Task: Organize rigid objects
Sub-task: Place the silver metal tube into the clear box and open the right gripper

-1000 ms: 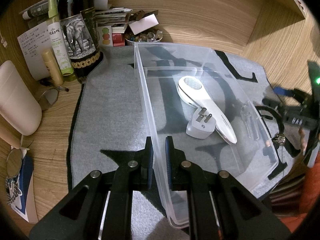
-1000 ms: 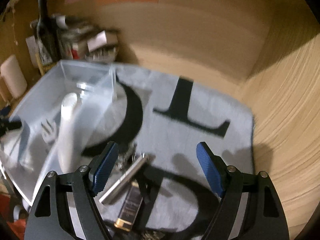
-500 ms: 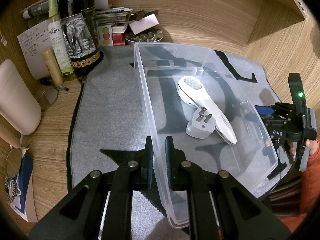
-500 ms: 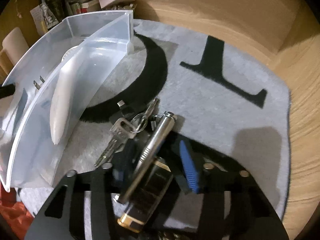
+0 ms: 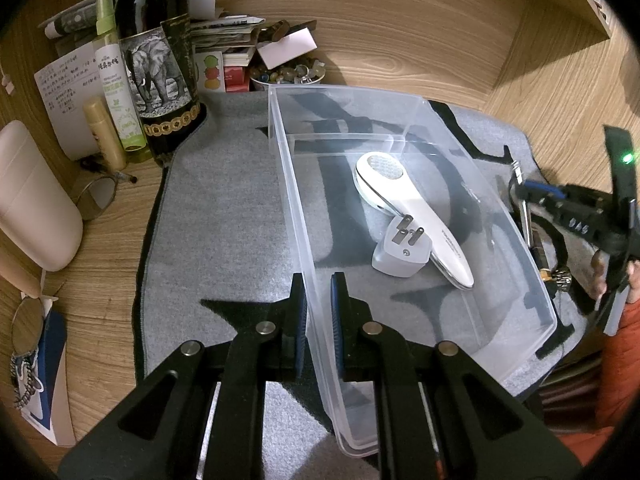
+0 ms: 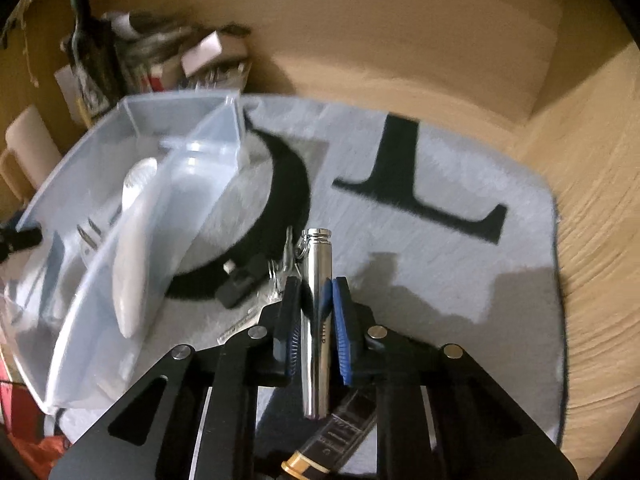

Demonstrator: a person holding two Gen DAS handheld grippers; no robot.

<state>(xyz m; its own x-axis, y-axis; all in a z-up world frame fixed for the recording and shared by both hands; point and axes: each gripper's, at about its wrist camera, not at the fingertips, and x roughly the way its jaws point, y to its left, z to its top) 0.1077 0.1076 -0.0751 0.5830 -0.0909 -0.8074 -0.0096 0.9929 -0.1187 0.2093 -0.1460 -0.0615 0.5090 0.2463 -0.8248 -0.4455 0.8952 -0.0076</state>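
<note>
Close to the lens, the left gripper [image 5: 319,300] pinches the long near wall of a clear plastic bin [image 5: 516,228], one blue-padded finger outside the wall and one inside. Ahead of those fingers and to their right, inside the bin, a white handheld device [image 5: 412,216] lies flat on the bin floor, with a white plug adapter [image 5: 402,254] touching its side, prongs up. The bin sits on a grey mat [image 5: 224,216] printed with large black letters, spread over a wooden desk [image 5: 104,256]. Beyond the left gripper's left finger, at the mat's far corner, stands a dark bottle [image 5: 160,64] with an elephant label, among smaller bottles and papers.

Across the bin, the right gripper [image 6: 313,300] has its blue pads pressed onto a slim silver metal cylinder [image 6: 316,320], which runs lengthwise between the fingers and sticks out past their tips. A ring at the cylinder's far end joins a bunch of keys [image 6: 280,268] just left of the fingertips. Under the gripper's body lies a dark tube with a gold end [image 6: 332,436]. The bin is to this gripper's left.
</note>
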